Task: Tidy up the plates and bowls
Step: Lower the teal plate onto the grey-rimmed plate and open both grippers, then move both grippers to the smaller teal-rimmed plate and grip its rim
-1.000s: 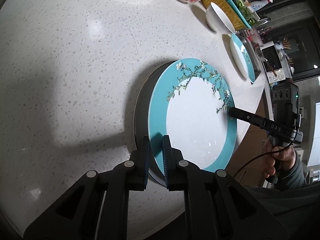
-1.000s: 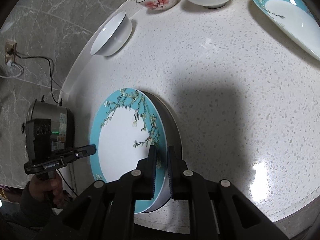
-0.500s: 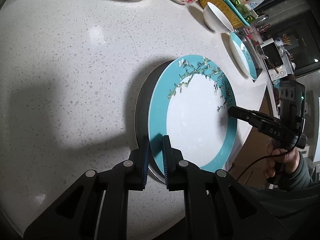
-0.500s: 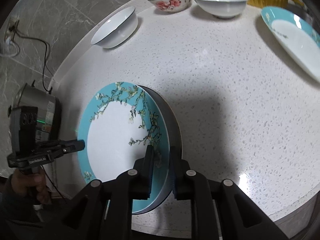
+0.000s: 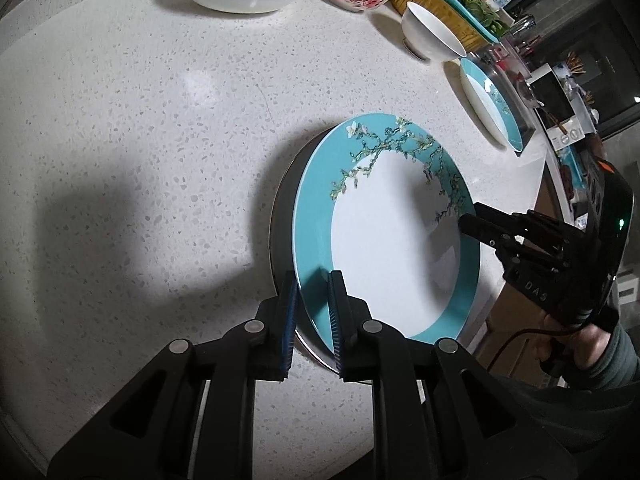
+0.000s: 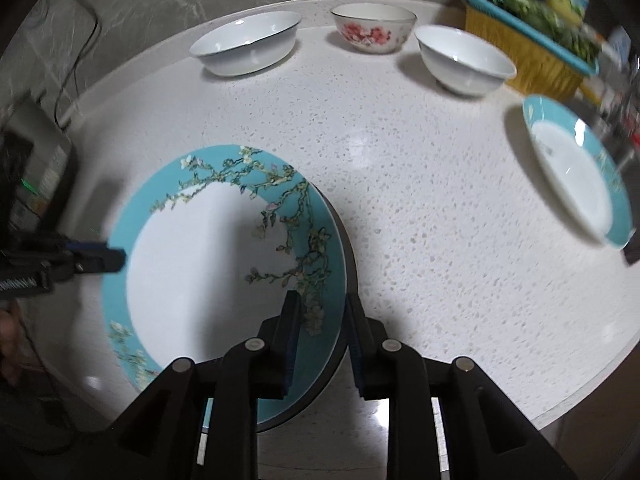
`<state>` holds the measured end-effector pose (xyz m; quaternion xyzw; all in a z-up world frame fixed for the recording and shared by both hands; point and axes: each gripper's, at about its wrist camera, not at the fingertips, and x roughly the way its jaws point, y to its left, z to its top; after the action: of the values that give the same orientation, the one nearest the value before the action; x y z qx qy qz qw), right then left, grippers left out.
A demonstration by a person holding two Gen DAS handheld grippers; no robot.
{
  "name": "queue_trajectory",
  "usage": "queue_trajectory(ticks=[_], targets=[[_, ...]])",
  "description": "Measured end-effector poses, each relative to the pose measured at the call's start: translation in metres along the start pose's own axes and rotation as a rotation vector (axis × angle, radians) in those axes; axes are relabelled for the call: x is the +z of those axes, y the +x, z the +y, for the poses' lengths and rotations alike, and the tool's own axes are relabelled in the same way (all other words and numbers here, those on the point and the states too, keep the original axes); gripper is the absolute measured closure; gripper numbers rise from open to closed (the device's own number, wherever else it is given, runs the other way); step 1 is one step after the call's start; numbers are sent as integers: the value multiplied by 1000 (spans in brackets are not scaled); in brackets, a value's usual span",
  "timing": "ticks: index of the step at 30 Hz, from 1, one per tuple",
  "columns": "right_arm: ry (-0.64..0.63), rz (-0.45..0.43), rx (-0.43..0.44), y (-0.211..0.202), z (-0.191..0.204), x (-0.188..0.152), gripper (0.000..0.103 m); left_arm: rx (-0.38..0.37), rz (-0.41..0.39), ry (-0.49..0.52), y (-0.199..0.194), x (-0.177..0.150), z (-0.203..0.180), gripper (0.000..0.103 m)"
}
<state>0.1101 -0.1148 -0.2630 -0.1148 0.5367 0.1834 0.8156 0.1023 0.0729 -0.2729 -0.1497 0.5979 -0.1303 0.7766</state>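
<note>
The blossom plate (image 5: 384,240) is held tilted just above a dark-rimmed plate (image 5: 282,236) lying on the speckled surface (image 5: 160,120) near its front edge. The left claw (image 5: 312,308) is seen with its pads set a little apart astride the plate's near rim; whether they bear on the rim cannot be told for sure, since a gap shows beside 1 pad. The right claw (image 6: 320,332) is spread wider around the opposite rim, and its grip looks released, though motion blur makes this uncertain.

The step in hand is judged to be the stacking of this plate on the one beneath. It is done well if the plate is lowered flat and centred before either claw is drawn off, so that no edge drops and chips. Each claw is best pulled straight outward along the rim's plane.

A second turquoise plate (image 6: 576,176) and 3 bowls, wide white (image 6: 246,42), floral (image 6: 374,28) and small white (image 6: 464,60), are left to be gathered.
</note>
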Motion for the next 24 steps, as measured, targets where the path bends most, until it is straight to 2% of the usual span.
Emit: queue_trajectory(ticks=[6,9,11,12,13,14,15,20,22,24], targets=[[-72,-39,-81,1,11,-5,78,27,-22,33,0,-2,-7,86],[-75,-53,-88,3,15,-6,73,27,-35,45,1,-3,-8,83],[-70,-62,-94,2,18,-9,73,25,-49,49,0,-4,-8,79],[-66,-66,-89,3,17,-10,70,25,-57,53,-1,-5,-8,71],[-59,-71,-89,2,17,-11,68,36,-63,57,-2,-5,-7,38],[-49,-77,-97,2,15,-12,61,56,-65,58,-3,-5,-7,20],[-35,-83,-100,1,13,-12,54,58,-75,56,-5,-6,-5,10],[43,-102,-100,-10,-3,-15,52,40,-92,37,-13,-5,6,10],[88,-118,-98,-20,-13,-19,47,29,-107,27,-23,0,6,10],[145,-134,-78,-33,-25,-25,35,3,-138,18,-38,9,5,10]])
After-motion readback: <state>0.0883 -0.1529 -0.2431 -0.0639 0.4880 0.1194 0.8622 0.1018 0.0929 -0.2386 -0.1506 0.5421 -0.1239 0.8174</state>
